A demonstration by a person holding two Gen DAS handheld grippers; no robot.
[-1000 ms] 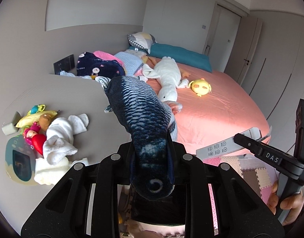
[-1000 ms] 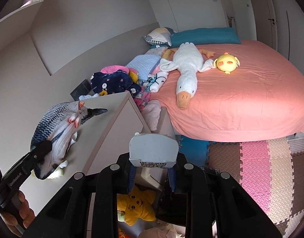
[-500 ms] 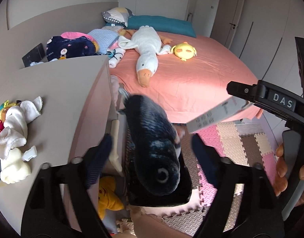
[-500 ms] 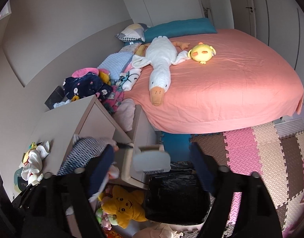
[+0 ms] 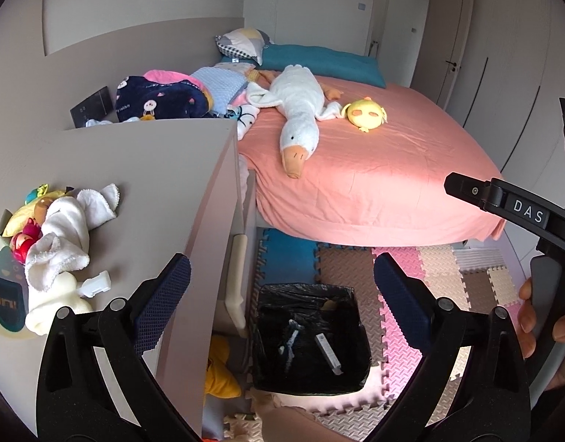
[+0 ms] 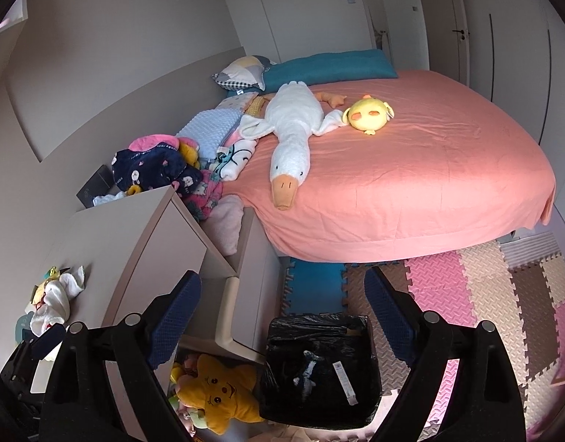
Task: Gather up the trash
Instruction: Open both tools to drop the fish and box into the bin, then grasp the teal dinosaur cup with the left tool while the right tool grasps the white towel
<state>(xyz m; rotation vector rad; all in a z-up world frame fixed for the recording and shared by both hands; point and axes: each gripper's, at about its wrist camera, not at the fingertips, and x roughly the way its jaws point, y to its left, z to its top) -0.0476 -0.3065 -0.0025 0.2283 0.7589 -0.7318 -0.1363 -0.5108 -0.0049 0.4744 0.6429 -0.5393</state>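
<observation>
On the foam floor stands a bin lined with a black bag (image 5: 304, 291) (image 6: 315, 319). Inside it lie a dark plush fish (image 5: 290, 335) (image 6: 306, 368) and a white remote control (image 5: 328, 354) (image 6: 345, 383). My left gripper (image 5: 280, 296) hangs above the bin, open, with nothing between its blue pads. Over the same bin my right gripper (image 6: 282, 313) also stands open and empty. In the left wrist view one of its fingers (image 5: 477, 195) reaches in from the right, with a person's hand (image 5: 536, 326) on the handle.
A beige dresser (image 5: 153, 184) on the left carries a white towel (image 5: 61, 235), small toys and a clock. A yellow star plush (image 6: 216, 390) lies beside the bin. Behind are the pink bed (image 5: 374, 184), a goose plush (image 5: 297, 118) and coloured floor mats (image 6: 485, 294).
Both grippers went from shut to open. The plush fish left the left gripper and the remote left the right one; both now lie in the bin. Both hands dipped towards it.
</observation>
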